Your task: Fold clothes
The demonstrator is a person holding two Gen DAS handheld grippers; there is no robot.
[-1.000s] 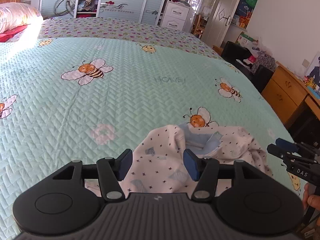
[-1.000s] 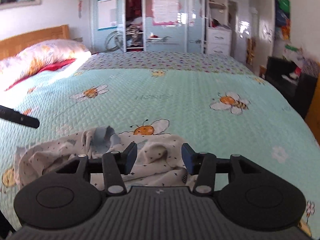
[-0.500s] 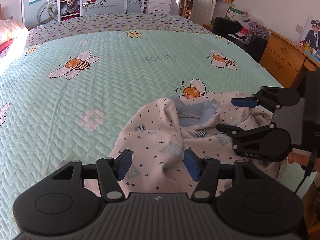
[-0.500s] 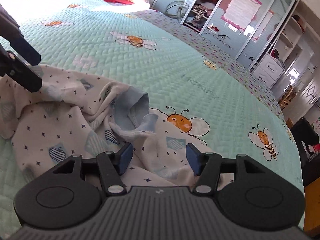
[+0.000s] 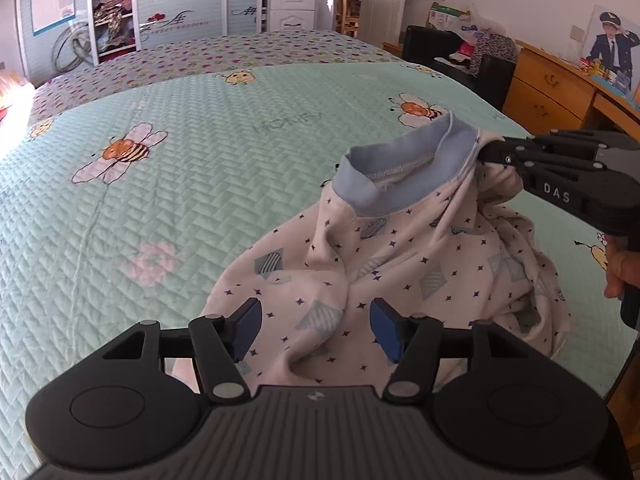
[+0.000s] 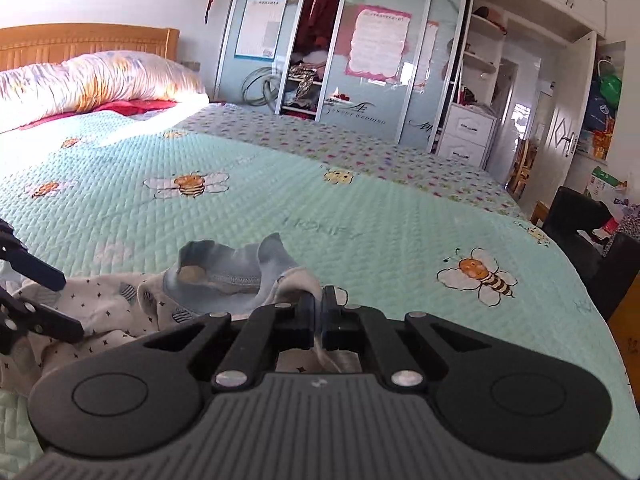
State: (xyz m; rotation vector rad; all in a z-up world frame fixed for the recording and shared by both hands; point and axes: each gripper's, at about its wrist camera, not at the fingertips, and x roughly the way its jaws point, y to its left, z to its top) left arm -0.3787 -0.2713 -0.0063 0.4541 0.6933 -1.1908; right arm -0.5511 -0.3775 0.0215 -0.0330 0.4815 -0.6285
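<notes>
Lying crumpled on the mint bee-print bedspread (image 5: pixel 200 184), near its foot-end edge, is the garment (image 5: pixel 392 264): white, scattered with small dark stars and striped blue patches, with a pale blue collar (image 5: pixel 400 176). Right gripper (image 6: pixel 318 312): jaws closed tight on a pinch of fabric right at the collar's edge; white cloth shows squeezed between the pads and hangs below them. From the left wrist view the same right gripper (image 5: pixel 486 148) comes in from the side of the garment nearest the wooden dresser (image 5: pixel 552 92), with the collar lifted clear of the bedspread and standing open like a ring while the body of the garment drapes down from it. A bare hand (image 5: pixel 618 264) grips the handle beneath. Left gripper (image 5: pixel 316 326): jaws apart, holding nothing, the blue pads set either side of a raised fold at the garment's lower part, on the side away from the collar; pads do not press the cloth. Pillow (image 6: pixel 92 76) and wooden headboard (image 6: pixel 88 42) at the far end of the bedspread from the garment; wardrobe (image 6: pixel 360 52) with sliding doors beyond.
</notes>
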